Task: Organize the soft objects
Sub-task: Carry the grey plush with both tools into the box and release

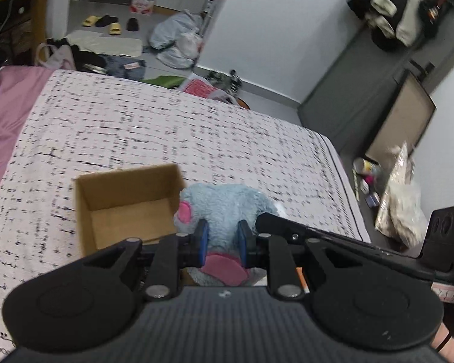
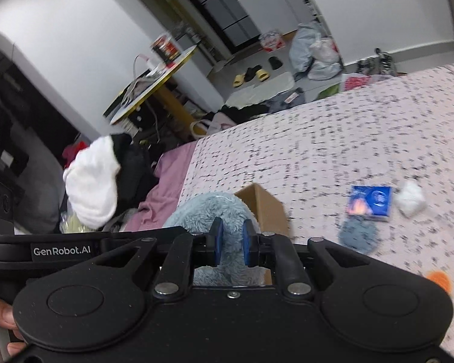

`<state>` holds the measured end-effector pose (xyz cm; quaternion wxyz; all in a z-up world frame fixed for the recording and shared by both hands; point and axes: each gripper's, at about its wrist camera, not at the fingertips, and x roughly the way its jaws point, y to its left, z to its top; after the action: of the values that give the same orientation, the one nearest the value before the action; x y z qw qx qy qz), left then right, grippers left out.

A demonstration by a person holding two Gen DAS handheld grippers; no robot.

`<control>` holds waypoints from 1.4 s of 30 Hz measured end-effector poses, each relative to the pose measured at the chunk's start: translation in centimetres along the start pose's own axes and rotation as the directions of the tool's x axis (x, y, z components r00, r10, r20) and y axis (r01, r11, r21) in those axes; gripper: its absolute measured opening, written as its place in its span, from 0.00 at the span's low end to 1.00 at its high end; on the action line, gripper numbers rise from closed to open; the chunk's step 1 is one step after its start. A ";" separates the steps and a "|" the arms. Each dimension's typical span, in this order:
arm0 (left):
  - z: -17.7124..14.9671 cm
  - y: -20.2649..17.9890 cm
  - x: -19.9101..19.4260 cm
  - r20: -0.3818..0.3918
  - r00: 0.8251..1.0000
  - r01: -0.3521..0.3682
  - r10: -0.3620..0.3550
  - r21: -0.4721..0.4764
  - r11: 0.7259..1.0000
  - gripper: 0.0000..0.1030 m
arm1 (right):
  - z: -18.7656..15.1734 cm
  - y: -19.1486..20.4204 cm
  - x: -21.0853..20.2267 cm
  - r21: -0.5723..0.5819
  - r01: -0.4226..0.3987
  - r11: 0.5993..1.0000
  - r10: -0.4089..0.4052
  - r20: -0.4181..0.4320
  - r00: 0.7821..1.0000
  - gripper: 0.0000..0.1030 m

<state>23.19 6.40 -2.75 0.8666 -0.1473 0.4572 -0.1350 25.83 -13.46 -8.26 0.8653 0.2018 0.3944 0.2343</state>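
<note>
A light-blue plush toy [image 1: 224, 205] with pink ears is held by both grippers above the bed. My left gripper [image 1: 222, 239] is shut on its lower part, blue pads pressing into the fur. My right gripper [image 2: 231, 242] is shut on another fold of the same plush toy [image 2: 208, 211]. An open cardboard box [image 1: 127, 202] sits on the patterned bed cover, just left of and behind the toy in the left wrist view; its corner [image 2: 263, 205] shows behind the toy in the right wrist view.
On the bed cover [image 2: 333, 139] lie a blue packet [image 2: 370, 202], a white fluff ball [image 2: 411, 201], a blue-grey round pad [image 2: 358, 236] and an orange item [image 2: 439, 279]. A white garment [image 2: 92, 181] hangs on the left. Floor clutter lies beyond the bed.
</note>
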 end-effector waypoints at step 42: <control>1.4 5.1 0.8 -0.087 0.976 -0.214 0.202 -0.158 0.964 0.61 | 4.2 2.5 4.2 -0.160 -0.048 0.986 0.003 -0.268 0.963 0.72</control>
<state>25.30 11.00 -4.47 0.8441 -0.1657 0.5098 -0.0097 30.90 -9.77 -6.88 0.8150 0.1011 0.4839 0.3023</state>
